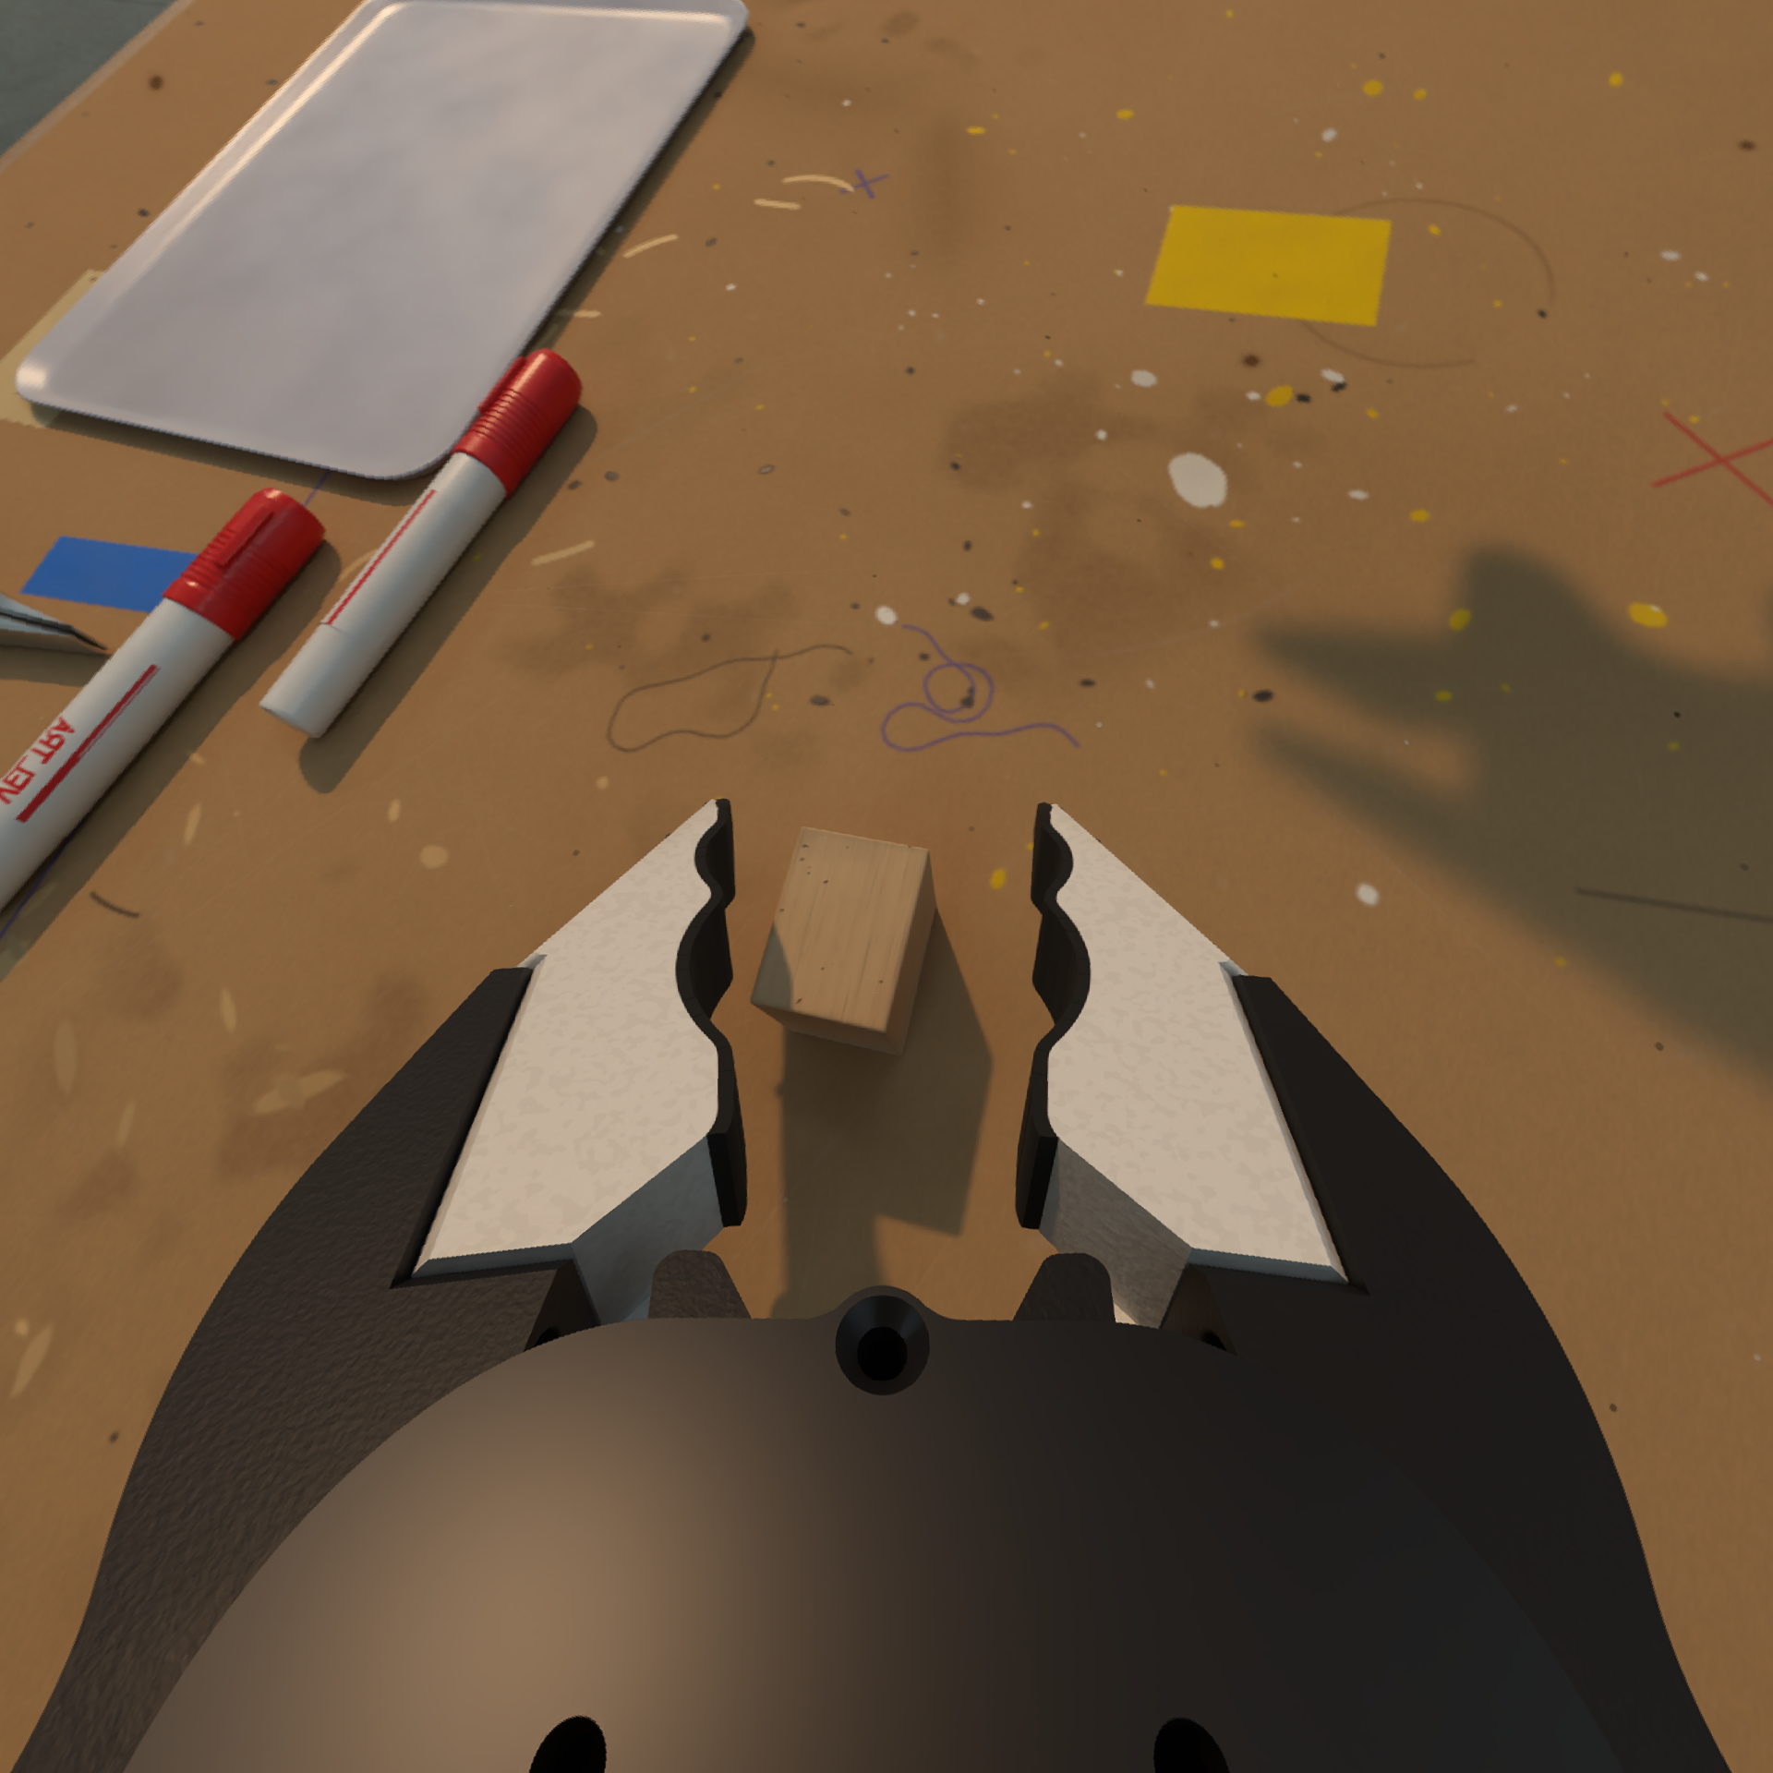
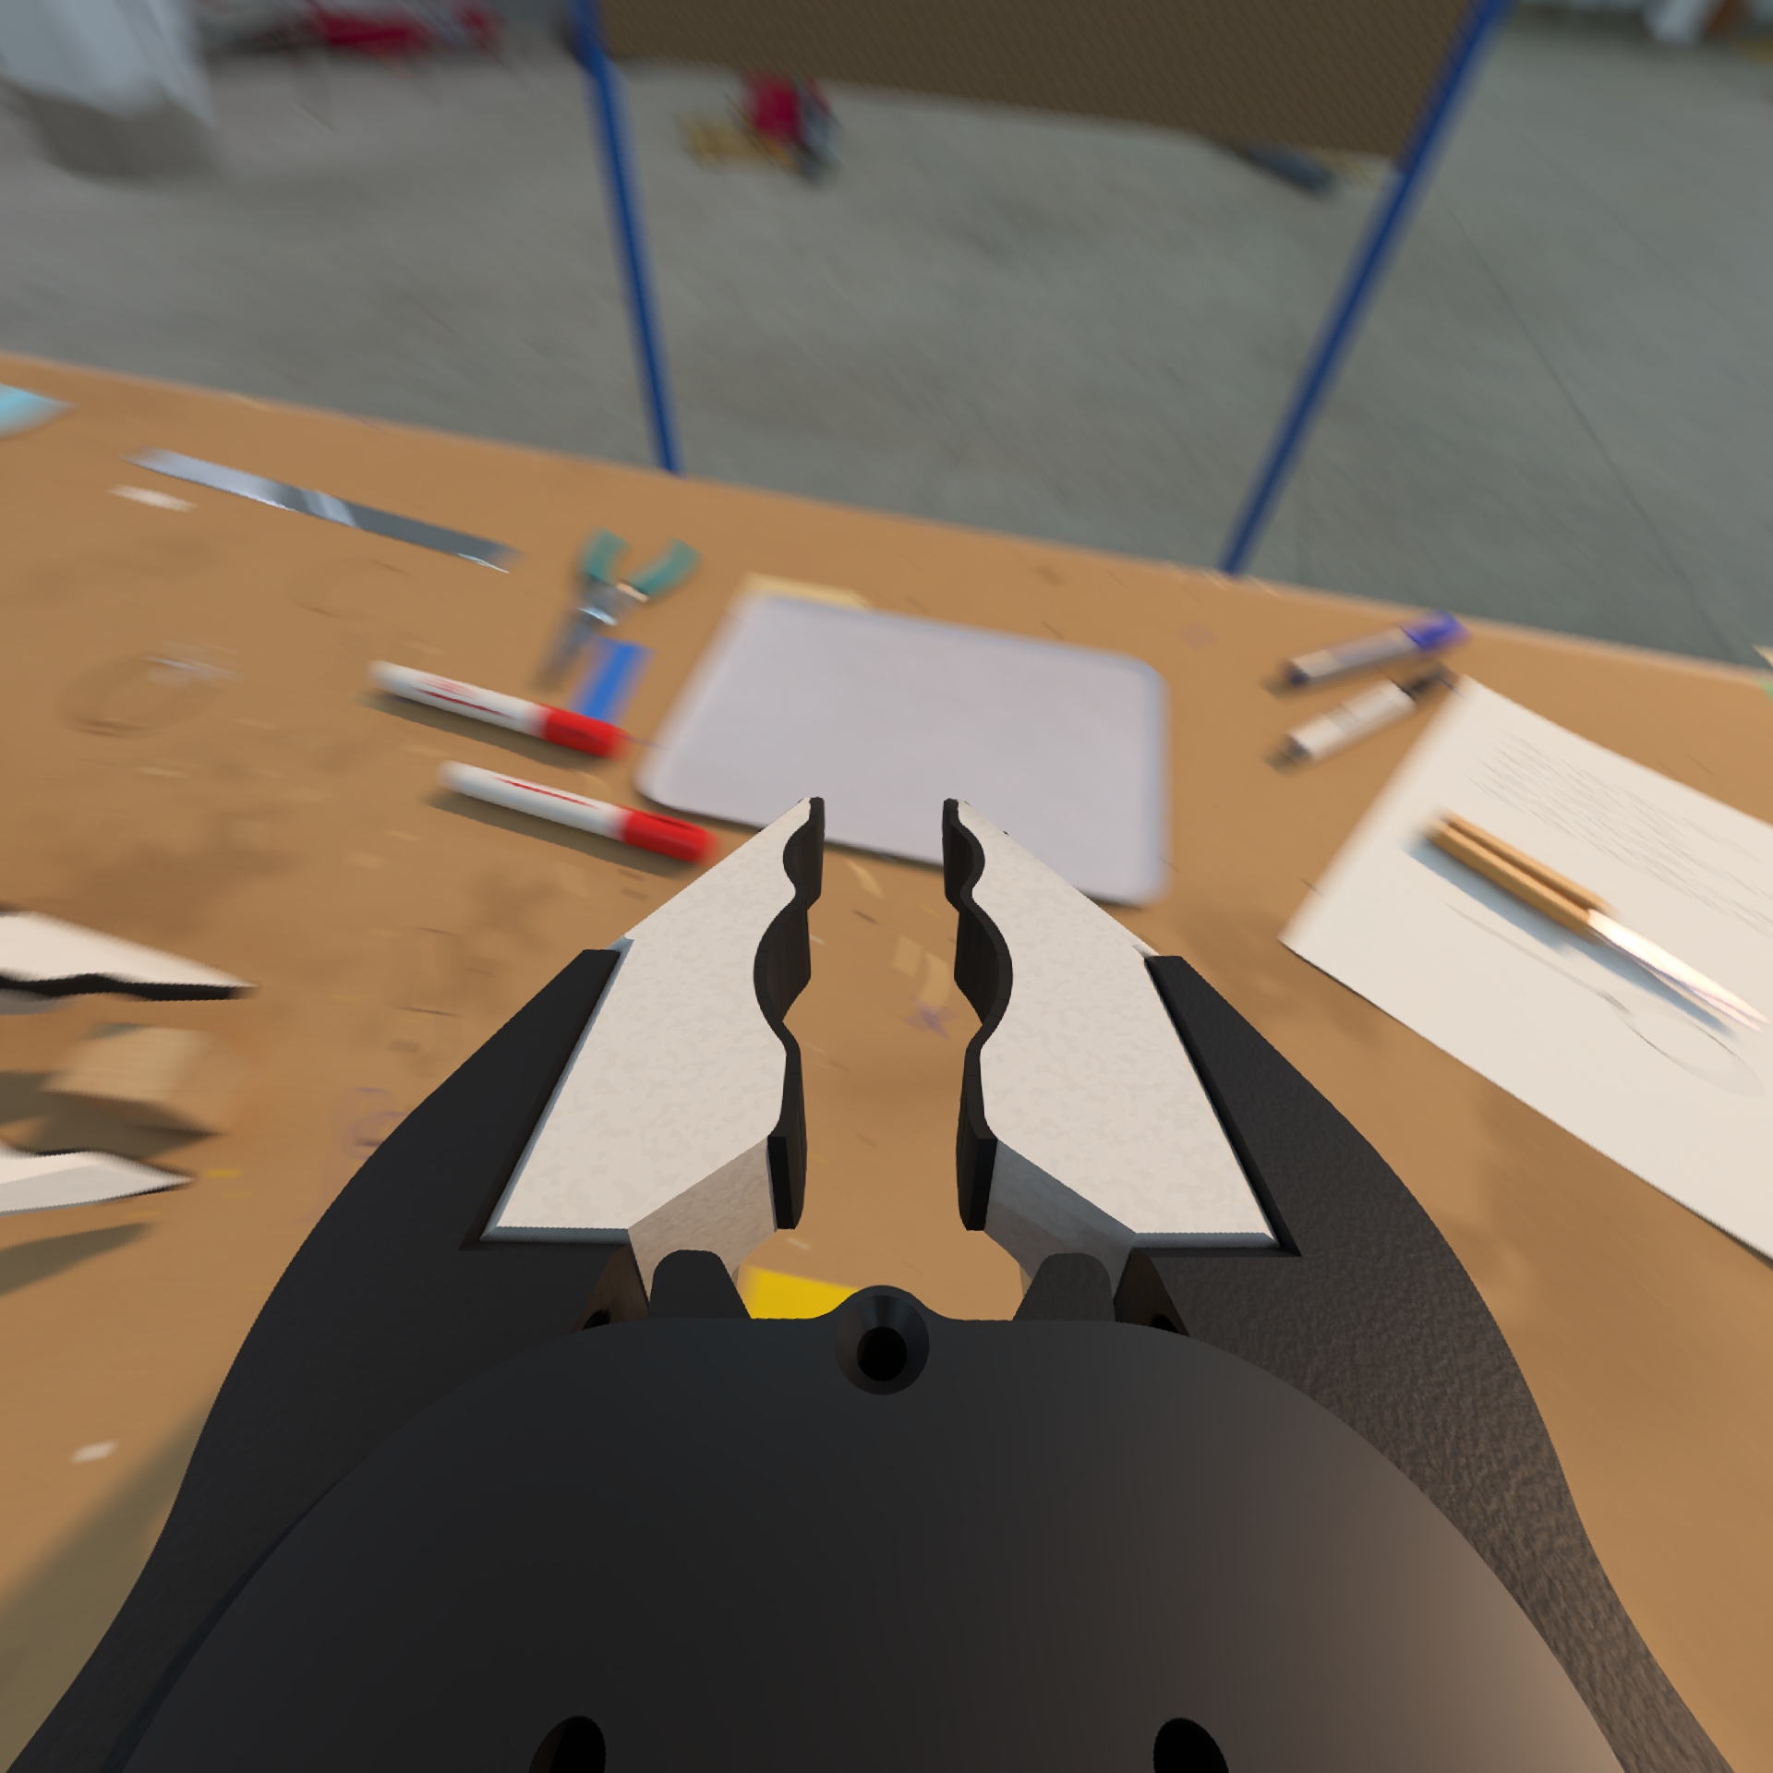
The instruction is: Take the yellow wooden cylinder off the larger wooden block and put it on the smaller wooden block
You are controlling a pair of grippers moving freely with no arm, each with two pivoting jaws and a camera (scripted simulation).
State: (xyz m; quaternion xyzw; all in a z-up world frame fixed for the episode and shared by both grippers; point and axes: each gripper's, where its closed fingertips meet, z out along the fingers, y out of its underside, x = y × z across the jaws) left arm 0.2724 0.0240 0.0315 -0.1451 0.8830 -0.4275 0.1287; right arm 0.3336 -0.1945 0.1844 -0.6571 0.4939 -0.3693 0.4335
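In the left wrist view a small plain wooden block (image 1: 849,935) stands on the brown table between the fingers of my left gripper (image 1: 883,815). The jaws are wide open, with a gap on each side of the block. My right gripper (image 2: 883,811) is above the table with its jaws partly open and nothing between them. Its view is blurred. A blurred wooden block (image 2: 144,1075) between the other gripper's white fingers (image 2: 96,959) shows at the left edge. A yellow bit (image 2: 796,1290) shows under the right gripper's base; I cannot tell what it is. No yellow cylinder or larger block is clearly in view.
A white tray (image 1: 384,230) and two red-capped markers (image 1: 422,547) lie at the far left. A flat yellow patch (image 1: 1266,264) is at the far right. In the right wrist view there are pliers (image 2: 614,595), a paper sheet with pencils (image 2: 1583,921), more markers (image 2: 1372,648) and the table's far edge (image 2: 959,523).
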